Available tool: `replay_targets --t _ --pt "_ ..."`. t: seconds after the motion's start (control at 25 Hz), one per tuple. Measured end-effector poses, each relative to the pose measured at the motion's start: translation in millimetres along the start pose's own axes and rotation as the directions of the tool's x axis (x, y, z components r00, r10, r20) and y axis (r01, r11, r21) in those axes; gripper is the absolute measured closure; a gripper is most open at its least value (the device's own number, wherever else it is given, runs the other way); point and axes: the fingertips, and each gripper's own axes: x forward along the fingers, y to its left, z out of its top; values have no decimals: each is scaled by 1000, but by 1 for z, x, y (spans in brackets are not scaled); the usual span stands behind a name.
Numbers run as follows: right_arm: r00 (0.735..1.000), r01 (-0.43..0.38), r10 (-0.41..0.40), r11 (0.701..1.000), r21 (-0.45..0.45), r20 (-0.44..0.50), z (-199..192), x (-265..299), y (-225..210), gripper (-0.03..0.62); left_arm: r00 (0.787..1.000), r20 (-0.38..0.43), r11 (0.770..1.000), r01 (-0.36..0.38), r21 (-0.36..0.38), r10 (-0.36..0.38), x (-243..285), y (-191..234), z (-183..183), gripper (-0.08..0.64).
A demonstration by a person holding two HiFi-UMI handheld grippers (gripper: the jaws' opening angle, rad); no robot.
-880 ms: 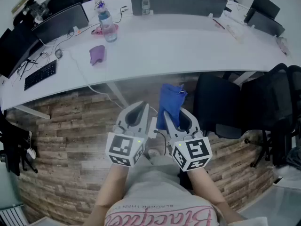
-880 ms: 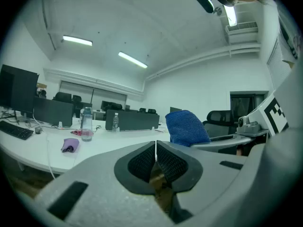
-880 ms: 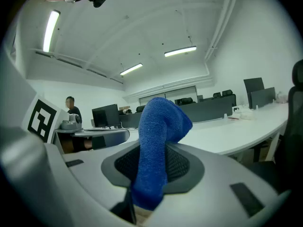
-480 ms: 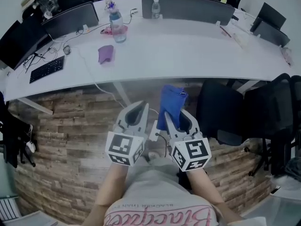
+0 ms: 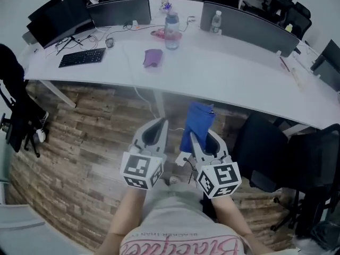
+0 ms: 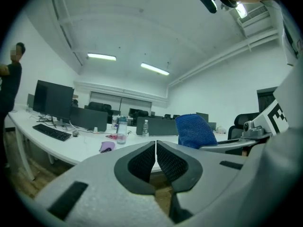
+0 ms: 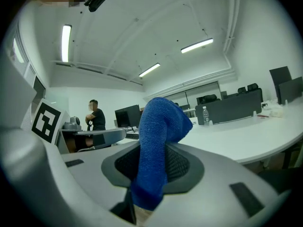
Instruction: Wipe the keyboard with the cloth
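Wiping hasn't started as far as I can tell: the right gripper (image 5: 203, 141) is clamped on the blue cloth (image 5: 197, 122), the left gripper (image 5: 154, 130) is pinched together on nothing, and the keyboard (image 5: 82, 57) sits well away on the desk (image 5: 228, 70).

We wear a pale shirt (image 5: 178, 237) with pink script lettering under small dark print. Our left gripper (image 5: 158, 122) and right gripper (image 5: 203, 136) are light-grey moulded shells with black ribbed pads (image 6: 142, 162), each bearing a white cube (image 5: 141, 169) of black square markers.
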Motion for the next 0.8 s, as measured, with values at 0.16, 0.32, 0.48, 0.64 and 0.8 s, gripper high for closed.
replay_targets --t 0.16,0.32,0.48,0.64,0.8 --pt "995 -98 98 995 -12 -17 -3 16 24 483 994 9 994 -112 -18 112 -23 28 -1 554" --pt "977 -210 209 977 -25 -42 -8 33 50 482 972 15 972 -232 -37 232 -50 53 -5 554" --pt "951 -306 304 952 -32 -58 -9 45 78 483 946 17 945 -323 -47 325 -76 72 -6 554" --pt "919 -390 386 920 -40 -76 -10 58 107 483 911 21 910 -410 -66 412 -103 93 -6 554" --pt "884 -463 458 885 -50 -90 -11 69 136 483 871 31 869 -487 -88 491 -129 116 -5 554"
